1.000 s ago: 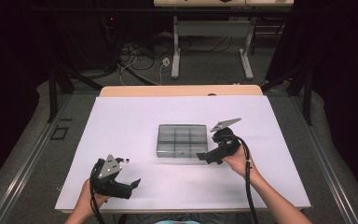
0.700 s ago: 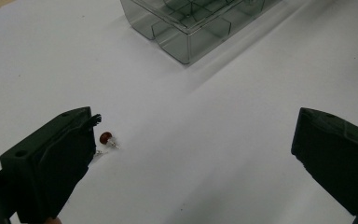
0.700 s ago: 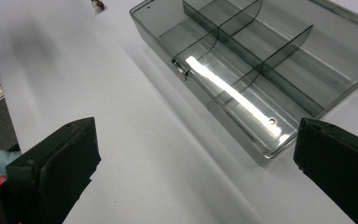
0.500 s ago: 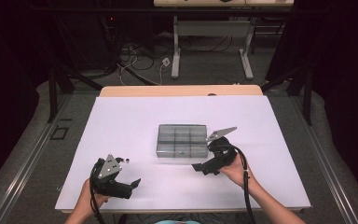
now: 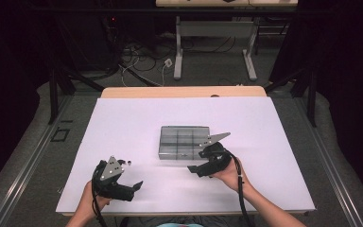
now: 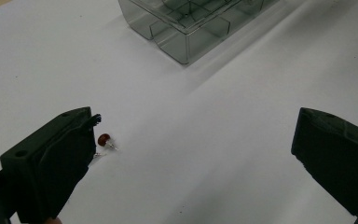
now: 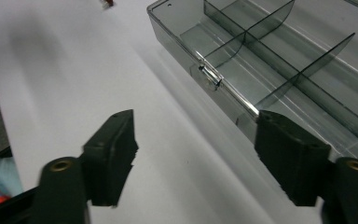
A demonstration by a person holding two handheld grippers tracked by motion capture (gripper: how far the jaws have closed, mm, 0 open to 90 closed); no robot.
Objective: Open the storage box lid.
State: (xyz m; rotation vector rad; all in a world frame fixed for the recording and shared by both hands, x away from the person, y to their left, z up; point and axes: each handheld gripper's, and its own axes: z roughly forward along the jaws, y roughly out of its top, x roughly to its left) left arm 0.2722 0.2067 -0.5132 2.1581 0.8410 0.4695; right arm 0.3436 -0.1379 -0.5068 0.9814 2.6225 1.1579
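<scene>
A clear grey compartment box point(image 5: 184, 142) sits mid-table with dividers inside and a small metal latch point(image 7: 209, 77) on its near wall. My right gripper point(image 5: 199, 161) stands open just off the box's front right corner; in the right gripper view its jaws straddle that wall point(image 7: 196, 130) without touching it. Near the table's front left my left gripper point(image 5: 131, 188) is open with nothing between its jaws point(image 6: 196, 135). A tiny red-headed pin point(image 6: 105, 139) lies on the white surface beside its left jaw, with the box point(image 6: 191, 23) farther ahead.
The white table top point(image 5: 137, 123) stretches wide around the box. A wooden strip point(image 5: 184, 91) runs along its far edge. Beyond it are a metal frame's legs point(image 5: 179, 52) and loose cables on the floor point(image 5: 137, 52).
My right gripper has come down and leftward from the box's right side to its front right corner. The left gripper has stayed put.
</scene>
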